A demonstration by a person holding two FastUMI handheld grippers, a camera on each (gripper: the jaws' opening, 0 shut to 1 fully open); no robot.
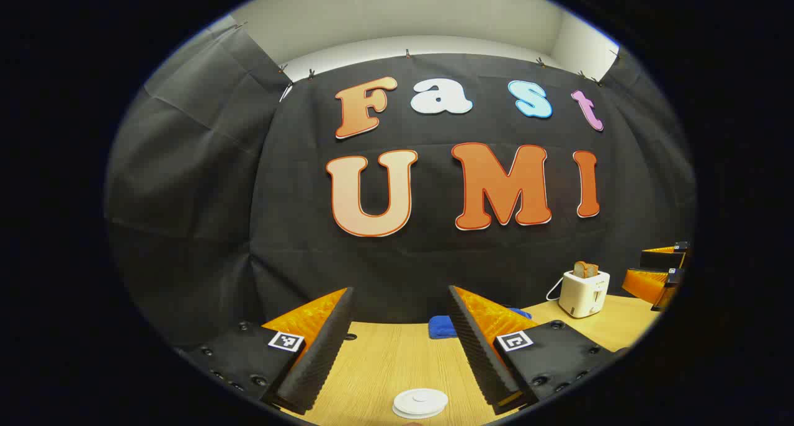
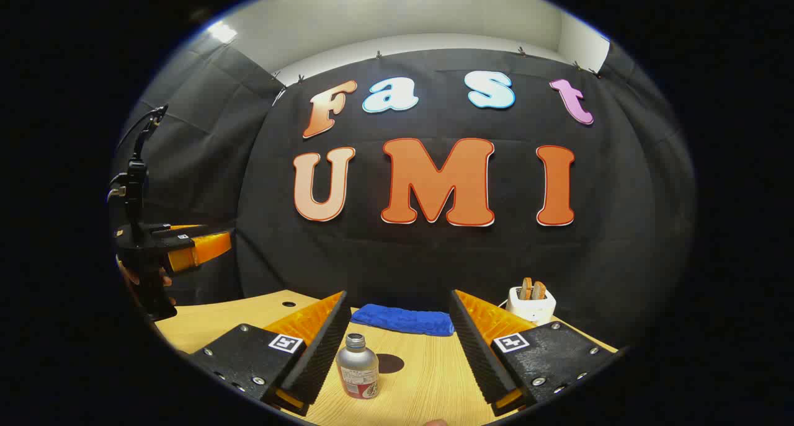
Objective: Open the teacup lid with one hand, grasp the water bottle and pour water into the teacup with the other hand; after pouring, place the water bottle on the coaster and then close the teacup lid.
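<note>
Left gripper — fingers spread wide, nothing between them, held above the wooden table. Below and just ahead of the gap lies a flat white disc, round, lying on the tabletop; whether it is the coaster or the teacup lid I cannot tell.

Right gripper — also spread wide, gripping nothing. The water bottle stands upright on the table inside the gap, close to the near-side finger at picture-left but apart from it; silver body, cap off or open neck at top, red label low down. Its shadow falls just to picture-right of it.

Surface and room: light wood-grain tabletop, a small round hole in it left of the bottle in the right gripper view. Black cloth wall behind, pale ceiling strip above.

View differences: the left gripper view has the white disc; the right gripper view has the bottle. In the right gripper view, the other gripper hangs far left of the bottle, a hand on its handle, a cable rising above it. The left gripper view catches the other gripper at its right edge.

Around: a blue cloth lies beyond the bottle against the wall; a white toaster with bread slices stands right of the bottle, well apart. In the left gripper view, the cloth is partly hidden behind one finger, with the toaster to its right.
</note>
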